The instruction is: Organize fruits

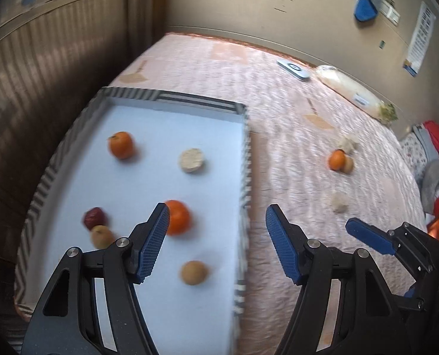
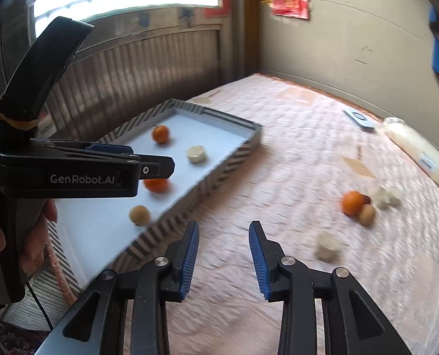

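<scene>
A striped-rim tray (image 1: pixel 244 159) with a pale blue floor lies on the pink bedspread. It holds two oranges (image 1: pixel 121 145) (image 1: pixel 178 216), a pale round piece (image 1: pixel 191 160), a dark red fruit (image 1: pixel 94 218), and two tan fruits (image 1: pixel 102 236) (image 1: pixel 194 272). On the bedspread to the right lie an orange (image 1: pixel 336 159) touching a tan fruit (image 1: pixel 347 164), plus pale lumps (image 1: pixel 339 203). My left gripper (image 1: pixel 216 222) is open and empty over the tray's right rim. My right gripper (image 2: pixel 223 236) is open and empty over the bedspread, beside the tray (image 2: pixel 234 153); the loose orange (image 2: pixel 352 202) lies to its right.
A white daikon (image 1: pixel 355 94) and a flat white device (image 1: pixel 293 69) lie by the far wall. Clothes are piled at the right edge (image 1: pixel 438 159). A wooden panel wall (image 1: pixel 41 88) stands left of the tray. My left gripper's body (image 2: pixel 71 168) fills the right wrist view's left side.
</scene>
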Available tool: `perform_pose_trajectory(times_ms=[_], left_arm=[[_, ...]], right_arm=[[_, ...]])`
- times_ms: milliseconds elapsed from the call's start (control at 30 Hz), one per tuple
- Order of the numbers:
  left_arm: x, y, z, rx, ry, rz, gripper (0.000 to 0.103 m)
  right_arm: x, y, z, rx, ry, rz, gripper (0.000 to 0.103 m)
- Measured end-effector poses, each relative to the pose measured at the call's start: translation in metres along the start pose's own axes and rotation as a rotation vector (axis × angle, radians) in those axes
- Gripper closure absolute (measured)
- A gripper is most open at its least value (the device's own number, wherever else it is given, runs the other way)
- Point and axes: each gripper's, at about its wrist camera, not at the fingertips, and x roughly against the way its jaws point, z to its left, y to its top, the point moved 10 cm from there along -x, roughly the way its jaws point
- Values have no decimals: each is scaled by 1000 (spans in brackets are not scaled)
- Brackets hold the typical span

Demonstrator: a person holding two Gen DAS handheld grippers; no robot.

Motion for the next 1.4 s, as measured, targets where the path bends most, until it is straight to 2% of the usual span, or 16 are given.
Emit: perform_pose_trajectory(times_ms=[200, 567, 1033, 1267, 1400], left_arm=[[-7, -5, -49, -75, -60, 32, 35], [-16, -13, -104, -152, -109, 67, 35], [-29, -19, -124, -186, -101, 98, 35], [-44, -21, -114, -151, -85, 147, 35], [-56, -23, -118, -130, -97, 179, 35]], right_arm=[[22, -15, -47, -81, -75, -5, 66], [50, -34, -95, -173, -137, -26, 65], [52, -60, -156, -256, -204, -2, 63], [57, -72, -191, -333, -247, -4, 63], [56, -77, -199, -361, -239, -3, 62]])
